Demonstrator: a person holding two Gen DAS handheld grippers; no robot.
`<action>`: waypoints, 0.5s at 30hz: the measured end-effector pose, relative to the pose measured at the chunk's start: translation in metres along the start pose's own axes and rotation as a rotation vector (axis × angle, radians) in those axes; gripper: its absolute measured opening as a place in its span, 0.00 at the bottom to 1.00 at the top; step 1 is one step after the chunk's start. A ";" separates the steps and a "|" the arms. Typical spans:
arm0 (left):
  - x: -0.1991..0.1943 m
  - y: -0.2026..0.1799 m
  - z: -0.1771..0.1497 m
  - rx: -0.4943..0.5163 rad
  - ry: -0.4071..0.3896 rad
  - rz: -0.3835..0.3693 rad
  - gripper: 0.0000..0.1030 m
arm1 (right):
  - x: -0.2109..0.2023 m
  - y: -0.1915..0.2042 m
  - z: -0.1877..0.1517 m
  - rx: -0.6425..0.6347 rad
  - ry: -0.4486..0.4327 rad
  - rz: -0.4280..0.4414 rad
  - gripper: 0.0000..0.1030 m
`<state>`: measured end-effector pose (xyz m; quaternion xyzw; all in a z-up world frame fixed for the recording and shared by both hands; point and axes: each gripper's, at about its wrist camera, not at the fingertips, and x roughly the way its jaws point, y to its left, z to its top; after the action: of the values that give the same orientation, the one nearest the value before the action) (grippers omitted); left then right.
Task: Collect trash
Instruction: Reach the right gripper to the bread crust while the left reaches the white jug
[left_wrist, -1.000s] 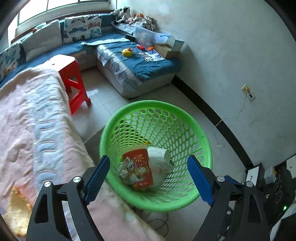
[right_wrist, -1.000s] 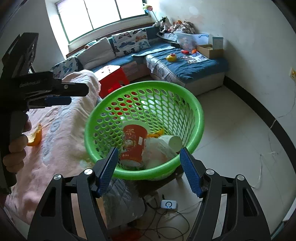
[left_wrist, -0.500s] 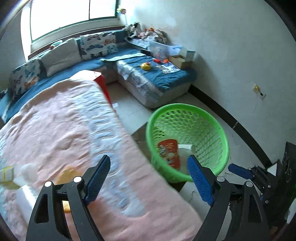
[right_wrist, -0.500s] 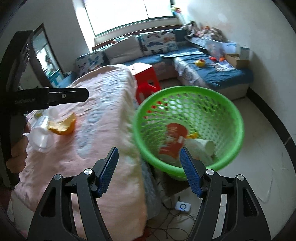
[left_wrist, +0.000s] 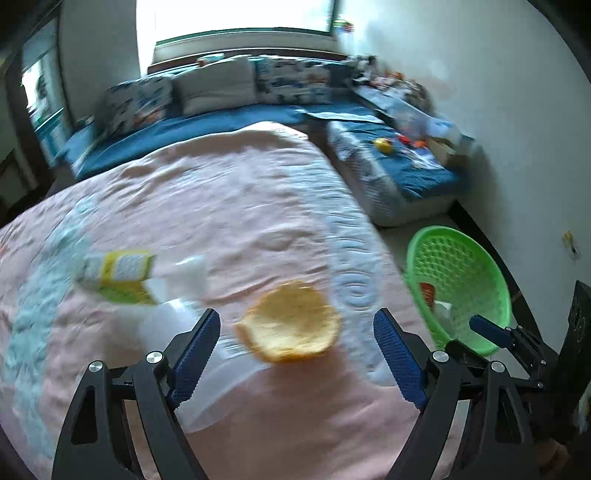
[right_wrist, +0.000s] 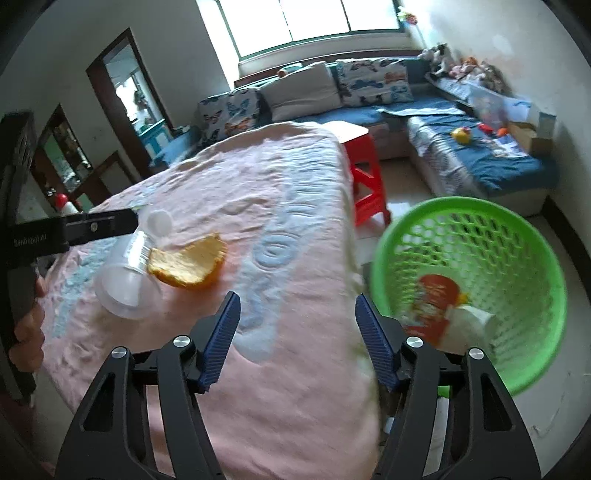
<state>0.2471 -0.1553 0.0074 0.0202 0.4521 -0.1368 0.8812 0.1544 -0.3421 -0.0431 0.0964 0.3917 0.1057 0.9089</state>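
Note:
An orange peel (left_wrist: 290, 326) lies on the pink bed cover (left_wrist: 221, 206), just ahead of my open, empty left gripper (left_wrist: 295, 354). A clear plastic cup (left_wrist: 218, 373) lies on its side left of the peel, with a yellow-white carton (left_wrist: 118, 273) beyond it. In the right wrist view the peel (right_wrist: 188, 262) and cup (right_wrist: 127, 284) lie to the left. My right gripper (right_wrist: 297, 338) is open and empty over the bed edge. The green basket (right_wrist: 524, 236) at right holds a red paper cup (right_wrist: 430, 295) and white trash.
A red plastic stool (right_wrist: 365, 173) stands between the bed and a blue corner sofa (right_wrist: 491, 158) with toys and a box on it. The basket (left_wrist: 461, 258) stands on the floor right of the bed. The left gripper's body (right_wrist: 74, 229) reaches in from the left.
Both grippers have swung left, away from the basket and over the bed. The peel, cup and carton have come into view in front of the left gripper.

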 end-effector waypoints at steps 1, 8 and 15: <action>-0.002 0.009 -0.001 -0.023 -0.001 0.015 0.80 | 0.003 0.003 0.002 -0.003 0.004 0.008 0.60; -0.006 0.063 -0.017 -0.172 0.032 0.053 0.84 | 0.035 0.029 0.016 -0.022 0.046 0.070 0.53; 0.008 0.097 -0.032 -0.309 0.098 0.021 0.84 | 0.071 0.051 0.027 -0.028 0.094 0.111 0.47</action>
<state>0.2515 -0.0587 -0.0268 -0.1043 0.5100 -0.0553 0.8520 0.2157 -0.2764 -0.0614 0.1000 0.4267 0.1658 0.8834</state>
